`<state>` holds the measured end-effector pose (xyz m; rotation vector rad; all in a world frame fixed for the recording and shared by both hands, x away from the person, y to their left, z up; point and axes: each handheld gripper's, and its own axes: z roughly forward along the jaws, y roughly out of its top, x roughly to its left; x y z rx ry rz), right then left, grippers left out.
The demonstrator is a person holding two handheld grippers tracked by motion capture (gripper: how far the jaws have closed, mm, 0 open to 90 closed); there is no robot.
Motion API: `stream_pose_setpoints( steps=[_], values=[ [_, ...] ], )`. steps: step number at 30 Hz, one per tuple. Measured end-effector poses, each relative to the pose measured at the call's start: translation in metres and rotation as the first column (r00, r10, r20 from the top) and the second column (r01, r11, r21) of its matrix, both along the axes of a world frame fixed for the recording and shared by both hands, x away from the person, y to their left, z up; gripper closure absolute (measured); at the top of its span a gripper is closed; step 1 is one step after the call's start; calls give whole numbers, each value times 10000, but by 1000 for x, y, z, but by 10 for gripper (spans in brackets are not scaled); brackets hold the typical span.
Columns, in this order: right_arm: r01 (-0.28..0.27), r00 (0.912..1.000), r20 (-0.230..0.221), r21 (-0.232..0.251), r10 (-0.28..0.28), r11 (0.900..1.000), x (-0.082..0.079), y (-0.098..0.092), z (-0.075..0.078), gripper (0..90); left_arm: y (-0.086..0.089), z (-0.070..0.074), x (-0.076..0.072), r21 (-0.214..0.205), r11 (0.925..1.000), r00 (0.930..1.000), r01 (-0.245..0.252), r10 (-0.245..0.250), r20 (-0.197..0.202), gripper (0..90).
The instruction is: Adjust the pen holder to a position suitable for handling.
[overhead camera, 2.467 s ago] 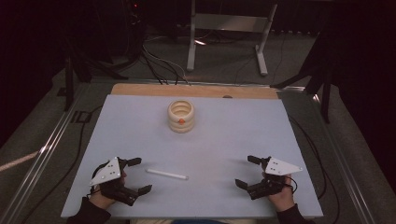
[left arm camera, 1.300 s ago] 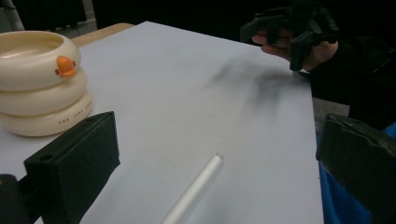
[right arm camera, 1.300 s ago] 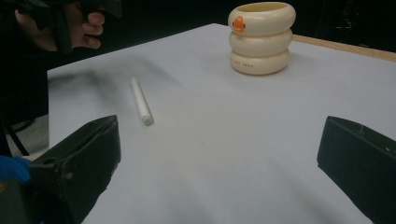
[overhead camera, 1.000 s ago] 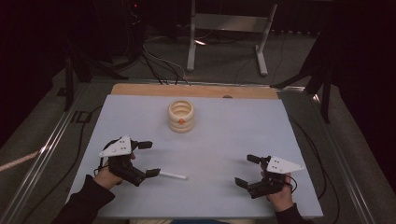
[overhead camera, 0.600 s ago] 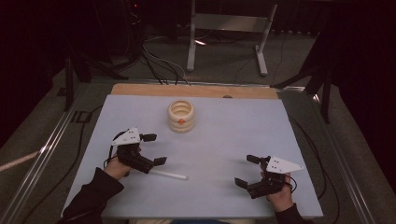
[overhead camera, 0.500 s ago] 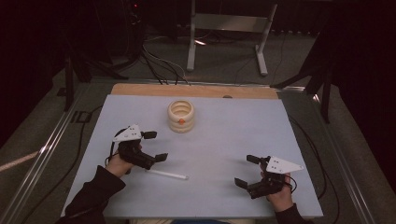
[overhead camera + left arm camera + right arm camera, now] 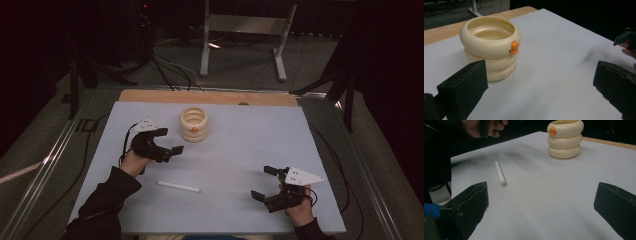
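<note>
A cream cup (image 7: 194, 124) made of stacked rings, with a small orange beak on its side, stands upright on the far middle of the pale table (image 7: 240, 140). My left gripper (image 7: 170, 140) hovers just left of it, open and empty. In the left gripper view the cup (image 7: 490, 47) sits close ahead, left of centre between the wide-apart jaws of my left gripper (image 7: 539, 75). A thin white stick (image 7: 178, 187) lies flat near the front, behind the left gripper. My right gripper (image 7: 261, 182) rests open at the front right. From it I see the stick (image 7: 500, 173) and the cup (image 7: 565, 138).
A wooden strip (image 7: 210, 97) runs along the table's far edge. Cables (image 7: 170, 65) and a metal stand (image 7: 240, 30) are on the dark floor beyond. A person's sleeve (image 7: 102, 205) reaches in from the front left.
My left gripper has moved from the front left corner forward past the stick, up beside the cup. It stays open. The right gripper, stick and cup have not moved.
</note>
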<state>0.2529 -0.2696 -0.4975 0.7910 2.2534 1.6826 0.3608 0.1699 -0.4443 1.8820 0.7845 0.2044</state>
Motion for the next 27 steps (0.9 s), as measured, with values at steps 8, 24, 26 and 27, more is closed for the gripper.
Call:
stream_pose_setpoints(
  steps=[8, 24, 26, 27],
  values=[
    [-23, 10000, -45, 22, 23, 10000, 1, 0, 0, 0, -6, 6, 22, -165, 9974, 9957, -696, 685, -626, 1],
    [-69, 9999, -130, 10, 69, 10000, 1, 1, -1, 0, -20, 16, 67, 136, 9715, 9431, -2365, 2329, -2372, 1],
    [-68, 9999, -140, 15, 68, 10000, 2, 1, -1, 0, -22, 17, 72, 168, 9723, 9389, -2331, 2295, -2566, 2],
    [-68, 9999, -147, 15, 69, 10000, 2, 1, -1, 0, -23, 18, 74, 354, 9698, 9333, -2412, 2418, -2655, 2]
  ],
)
